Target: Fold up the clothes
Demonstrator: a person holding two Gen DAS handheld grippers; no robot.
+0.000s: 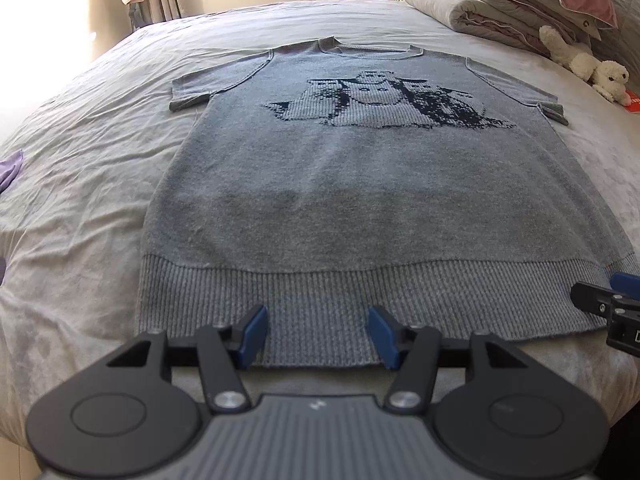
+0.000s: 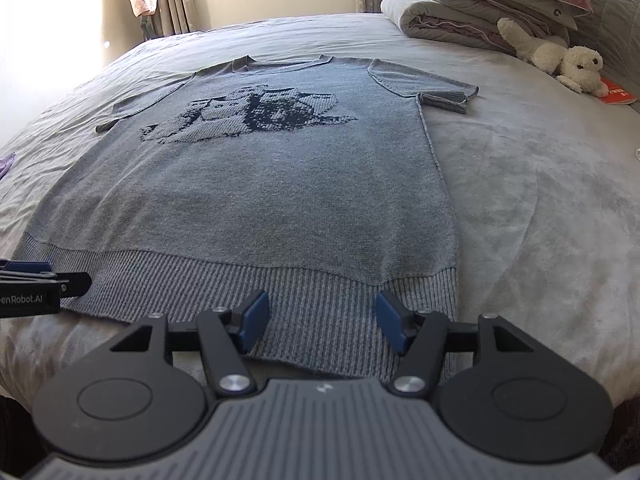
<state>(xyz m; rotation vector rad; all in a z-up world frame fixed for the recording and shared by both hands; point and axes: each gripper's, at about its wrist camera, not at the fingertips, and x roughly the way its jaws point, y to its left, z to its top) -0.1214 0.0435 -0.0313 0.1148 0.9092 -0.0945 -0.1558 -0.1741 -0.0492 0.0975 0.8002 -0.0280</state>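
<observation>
Grey knitted short-sleeved sweater (image 1: 360,184) flat on grey-sheeted bed (image 1: 80,240), left gripper (image 1: 318,334) and right gripper (image 2: 322,322) fingers apart over ribbed hem near bed's front edge, gripping nothing

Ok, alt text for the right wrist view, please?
A grey knit top with a dark picture on the chest lies flat on a bed, hem nearest. The right gripper hovers at the hem with open jaws; the left gripper pokes in at left.

bed (image 1: 100,208), grey sweater (image 1: 360,184), quilt (image 2: 460,4), plush toy (image 2: 560,60)
</observation>
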